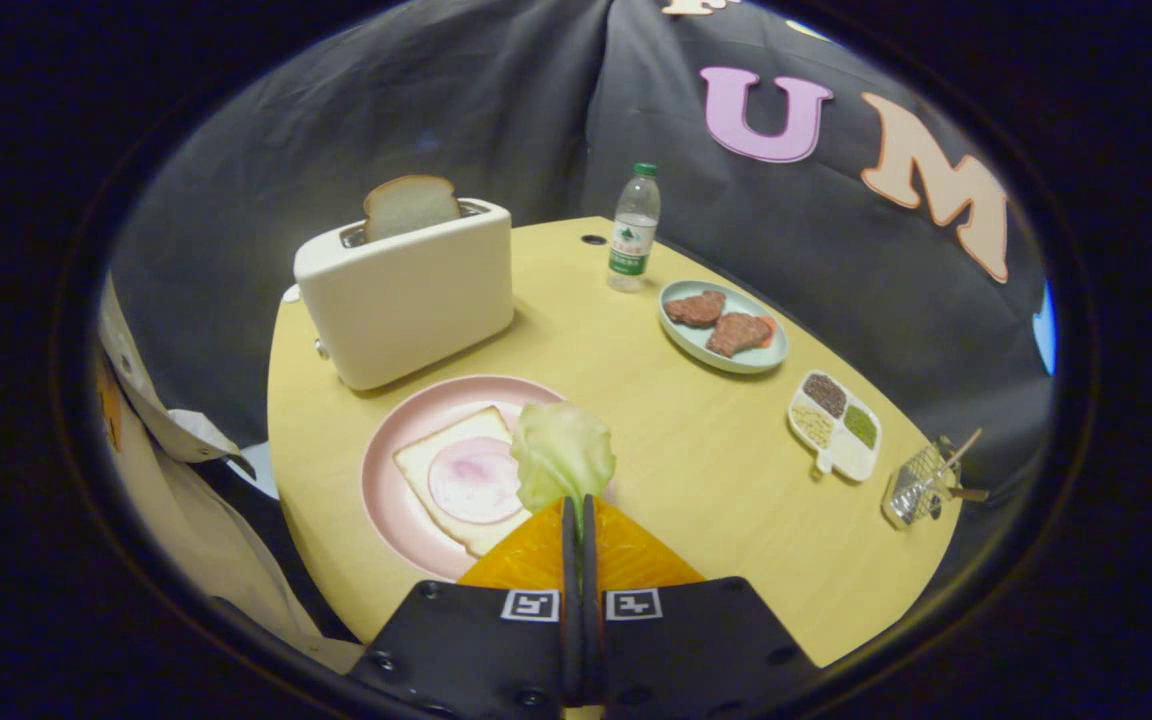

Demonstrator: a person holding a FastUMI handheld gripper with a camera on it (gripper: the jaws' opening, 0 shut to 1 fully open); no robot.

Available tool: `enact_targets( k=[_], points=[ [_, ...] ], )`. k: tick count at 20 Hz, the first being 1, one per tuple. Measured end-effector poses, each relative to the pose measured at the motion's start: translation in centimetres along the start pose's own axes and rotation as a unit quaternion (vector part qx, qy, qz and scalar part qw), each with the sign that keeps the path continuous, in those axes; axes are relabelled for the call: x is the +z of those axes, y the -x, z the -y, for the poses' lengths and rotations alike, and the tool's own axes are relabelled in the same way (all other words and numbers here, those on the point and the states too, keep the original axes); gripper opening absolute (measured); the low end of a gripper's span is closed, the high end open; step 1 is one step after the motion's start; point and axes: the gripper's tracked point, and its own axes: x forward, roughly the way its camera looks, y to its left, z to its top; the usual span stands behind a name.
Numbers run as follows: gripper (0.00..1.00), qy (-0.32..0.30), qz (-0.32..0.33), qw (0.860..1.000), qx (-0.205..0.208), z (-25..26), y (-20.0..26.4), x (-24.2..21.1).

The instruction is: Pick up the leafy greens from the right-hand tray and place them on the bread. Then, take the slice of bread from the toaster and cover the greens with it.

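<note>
Gripper view: the tool has its fingers pressed together on a pale leafy green, held above the pink plate beside the bread slice lying there. Beyond, on the yellow desk, a second slice stands in the white toaster.

Tool: both fingers drawn together, dark inner pads nearly touching along their whole length, only a thin slit between them. Tips pinch the lower edge of the leafy greens, which stand up just ahead of the fingers. Orange finger faces slope away to either side; black body with two square markers sits behind them. Tool is held above the near edge of the bench, pointing toward its far edge.
</note>
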Motion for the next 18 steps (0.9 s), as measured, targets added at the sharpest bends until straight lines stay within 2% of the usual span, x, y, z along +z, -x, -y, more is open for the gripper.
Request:
enact_targets(
  k=[8, 15, 18],
  points=[
    [0.03, 0.052, -0.01, 0.998, 0.039, -6.3, -5.4, 2.3],
    [0.03, 0.117, -0.053, 0.99, 0.05, -8.9, -7.9, 0.0],
    [0.25, 0.123, -0.061, 0.989, 0.046, -9.3, -7.6, -0.1]
  ],
)
